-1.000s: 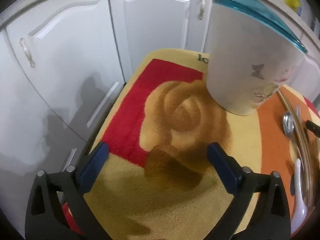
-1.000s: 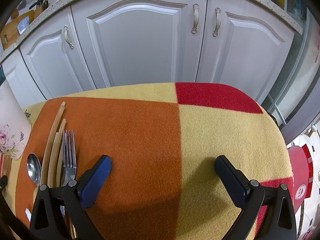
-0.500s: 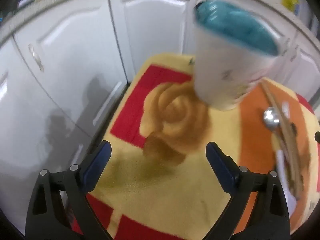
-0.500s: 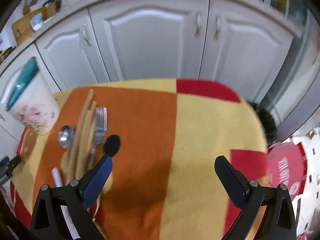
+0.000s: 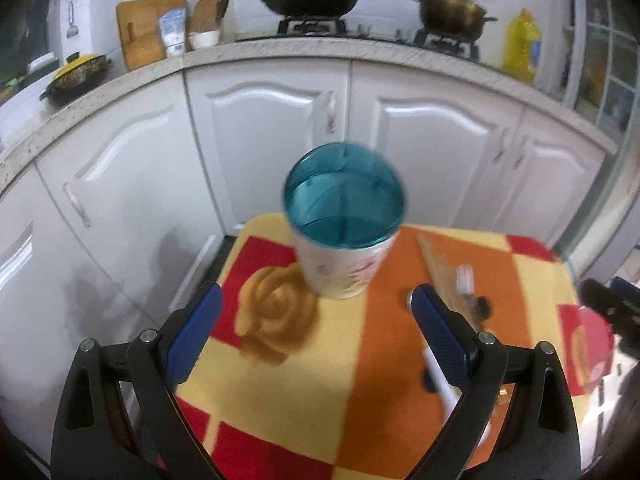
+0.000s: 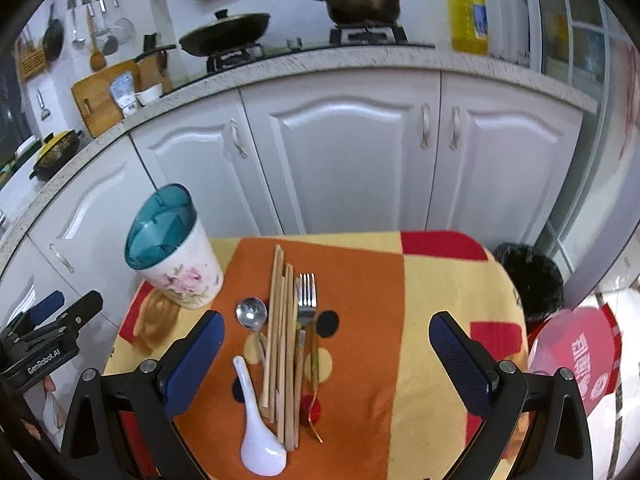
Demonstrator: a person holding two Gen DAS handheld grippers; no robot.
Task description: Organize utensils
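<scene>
Left wrist view: the left gripper (image 5: 314, 330) hangs wide apart, holding nothing, above the mat (image 5: 320, 392) before the upright holder (image 5: 343, 276). Right wrist view: the right gripper (image 6: 326, 354), also spread and unloaded, hovers over chopsticks (image 6: 280, 344), fork (image 6: 306, 312), metal spoon (image 6: 251, 314) and white spoon (image 6: 258, 440) lying side by side right of the holder (image 6: 180, 276).

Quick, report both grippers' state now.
Left gripper: open, holding nothing.
Right gripper: open, holding nothing.

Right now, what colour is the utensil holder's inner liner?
Translucent teal inside a white floral utensil holder; clearest in the right wrist view.
</scene>
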